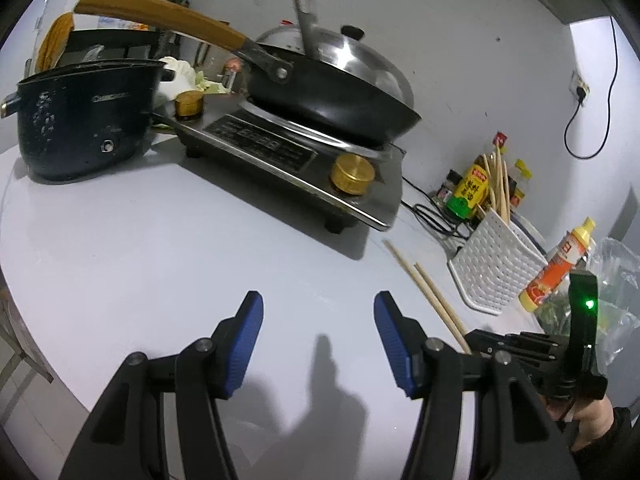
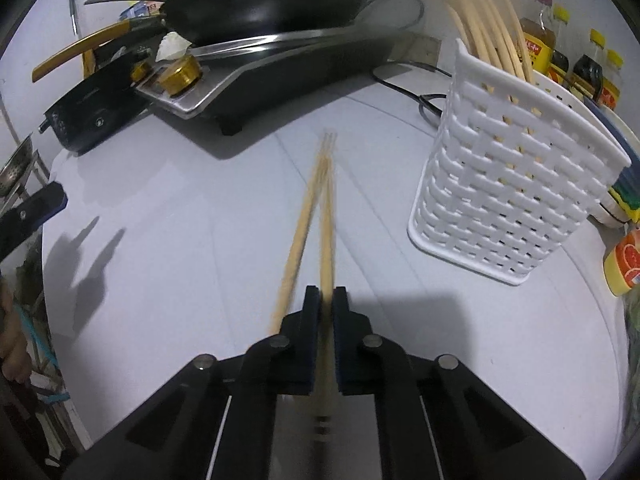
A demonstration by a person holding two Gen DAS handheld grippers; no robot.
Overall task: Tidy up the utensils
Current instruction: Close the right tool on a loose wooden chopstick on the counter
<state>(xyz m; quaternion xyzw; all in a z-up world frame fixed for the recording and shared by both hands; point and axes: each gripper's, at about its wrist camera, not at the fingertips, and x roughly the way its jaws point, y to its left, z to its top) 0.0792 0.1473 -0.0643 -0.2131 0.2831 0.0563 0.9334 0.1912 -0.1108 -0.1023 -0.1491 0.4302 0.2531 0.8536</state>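
Observation:
Two wooden chopsticks (image 2: 328, 216) lie on the white tabletop, their far tips close together. My right gripper (image 2: 326, 292) is shut on the right-hand one, which runs straight back between the pads. The other chopstick (image 2: 296, 248) slants past the outside of the left finger. In the left wrist view the same pair (image 1: 430, 294) lies right of centre, with the right gripper (image 1: 472, 340) at their near end. My left gripper (image 1: 318, 308) hovers open over bare table, nothing between its blue pads. A white woven basket (image 2: 504, 184) (image 1: 492, 268) holding several chopsticks (image 2: 480, 20) stands to the right.
A gas stove (image 1: 288, 152) carries a black wok (image 1: 332, 96) under a steel lid. A dark electric pot (image 1: 84, 120) sits at its left. Sauce bottles (image 1: 472, 192), an orange squeeze bottle (image 1: 556, 268), a plastic bag (image 1: 616, 280) and a black cable (image 2: 408, 80) crowd the right side.

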